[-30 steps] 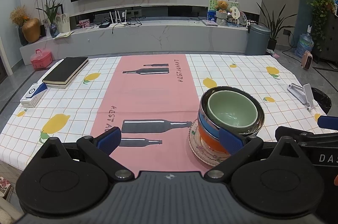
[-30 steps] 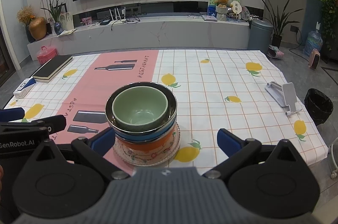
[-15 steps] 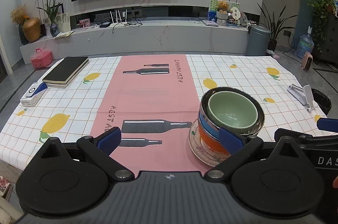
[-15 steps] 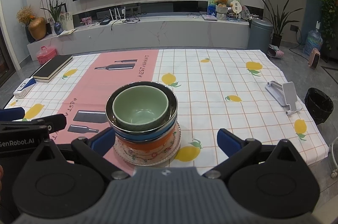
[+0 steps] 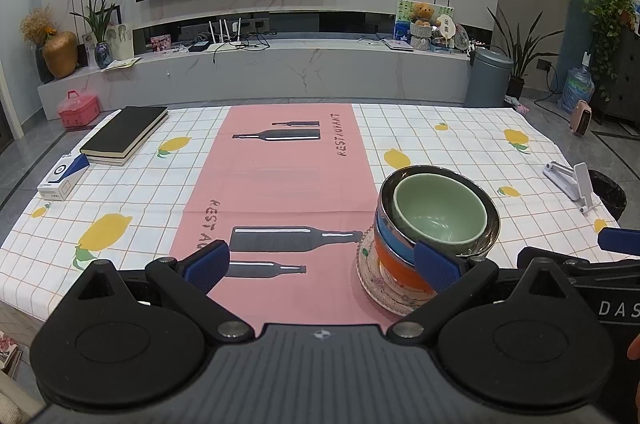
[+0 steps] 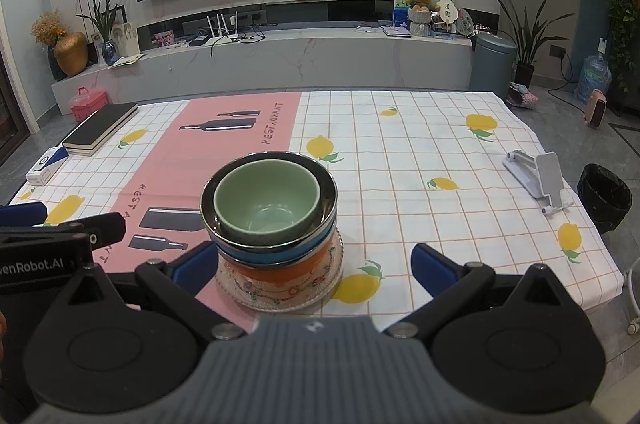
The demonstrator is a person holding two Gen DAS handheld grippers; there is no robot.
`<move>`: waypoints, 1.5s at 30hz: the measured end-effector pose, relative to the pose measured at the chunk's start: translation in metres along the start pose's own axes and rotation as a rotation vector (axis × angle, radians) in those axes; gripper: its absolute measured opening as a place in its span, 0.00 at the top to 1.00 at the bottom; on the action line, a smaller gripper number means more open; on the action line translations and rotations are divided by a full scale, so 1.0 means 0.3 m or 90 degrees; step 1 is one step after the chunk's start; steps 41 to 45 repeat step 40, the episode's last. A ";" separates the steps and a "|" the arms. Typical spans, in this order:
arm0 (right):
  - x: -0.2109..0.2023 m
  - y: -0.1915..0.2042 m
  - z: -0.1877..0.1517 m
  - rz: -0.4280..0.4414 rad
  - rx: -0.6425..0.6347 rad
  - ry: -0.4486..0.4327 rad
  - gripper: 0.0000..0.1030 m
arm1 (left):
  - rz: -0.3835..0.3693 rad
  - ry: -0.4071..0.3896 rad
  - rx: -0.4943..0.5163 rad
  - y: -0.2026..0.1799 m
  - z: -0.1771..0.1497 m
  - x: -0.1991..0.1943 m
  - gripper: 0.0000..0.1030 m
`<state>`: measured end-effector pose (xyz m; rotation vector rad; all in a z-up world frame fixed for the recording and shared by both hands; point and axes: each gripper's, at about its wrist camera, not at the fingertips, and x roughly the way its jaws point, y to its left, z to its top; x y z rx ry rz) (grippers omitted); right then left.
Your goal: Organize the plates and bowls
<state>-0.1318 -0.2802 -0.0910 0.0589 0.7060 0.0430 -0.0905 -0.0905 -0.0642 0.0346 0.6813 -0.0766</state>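
A stack of dishes stands near the table's front edge: a green bowl (image 6: 266, 202) inside a shiny metal bowl (image 6: 328, 200), on a blue bowl (image 6: 256, 252) and an orange bowl (image 6: 280, 272), all on a patterned glass plate (image 6: 324, 294). The stack also shows in the left wrist view (image 5: 438, 216). My right gripper (image 6: 316, 264) is open and empty, its fingers on either side of the stack's front. My left gripper (image 5: 320, 264) is open and empty, just left of the stack, its right fingertip in front of the plate.
A black notebook (image 5: 124, 136) and a small blue-white box (image 5: 62, 174) lie at the table's far left. A white folding phone stand (image 6: 538, 180) sits at the right edge. A black bin (image 6: 604, 196) stands on the floor to the right.
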 end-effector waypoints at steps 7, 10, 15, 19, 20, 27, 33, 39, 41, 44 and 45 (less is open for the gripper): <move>0.002 0.001 -0.002 0.001 0.001 0.001 0.03 | 0.001 -0.001 -0.001 -0.001 0.000 -0.001 0.00; 0.003 0.001 -0.001 0.002 0.001 0.002 0.03 | 0.002 -0.001 -0.002 -0.002 -0.001 -0.001 0.00; 0.007 0.003 -0.006 0.003 0.002 0.004 0.03 | 0.002 0.000 -0.002 -0.003 0.000 -0.001 0.00; 0.013 0.008 -0.012 0.003 0.002 0.006 0.03 | 0.002 0.000 -0.003 0.000 0.000 0.000 0.00; 0.015 0.008 -0.012 0.003 0.003 0.006 0.03 | 0.001 0.000 -0.003 -0.001 0.000 0.000 0.00; 0.018 0.011 -0.013 0.002 0.004 0.008 0.03 | 0.002 0.000 -0.004 0.002 -0.002 0.001 0.00; 0.024 0.007 -0.009 0.002 0.006 0.010 0.03 | 0.003 0.001 -0.009 0.006 -0.008 0.002 0.00; 0.025 0.006 -0.010 0.001 0.007 0.009 0.03 | 0.001 0.001 -0.010 0.013 -0.007 0.007 0.00; 0.025 0.006 -0.010 0.001 0.007 0.010 0.03 | 0.000 0.001 -0.010 0.012 -0.006 0.007 0.00; 0.025 0.006 -0.010 0.001 0.007 0.010 0.03 | 0.000 0.001 -0.010 0.012 -0.006 0.007 0.00; 0.025 0.006 -0.010 0.001 0.007 0.010 0.03 | 0.000 0.001 -0.010 0.012 -0.006 0.007 0.00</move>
